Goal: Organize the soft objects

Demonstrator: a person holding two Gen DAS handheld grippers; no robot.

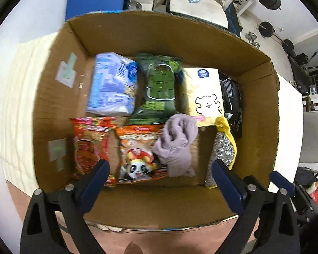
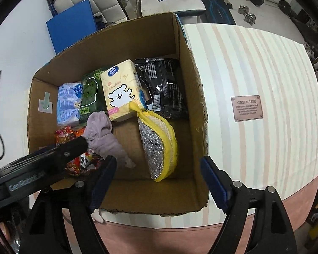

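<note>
Both grippers hover spread and empty over the box.

The left gripper [image 1: 160, 178] is nearer the crumpled mauve fabric sock [image 1: 177, 146], lying just ahead between its jaws, long axis running fore-aft inside the brown cardboard box [image 1: 159, 209]; the right gripper [image 2: 159, 180] faces the yellow-edged silver scouring pad [image 2: 156, 148].

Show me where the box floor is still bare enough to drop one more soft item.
Bare floor in the cardboard box: the patch between the purple sock and the yellow-edged scrubber, running to the near wall. Another bare strip lies left of the blue tissue pack, by the left wall. The back row is packed.
</note>
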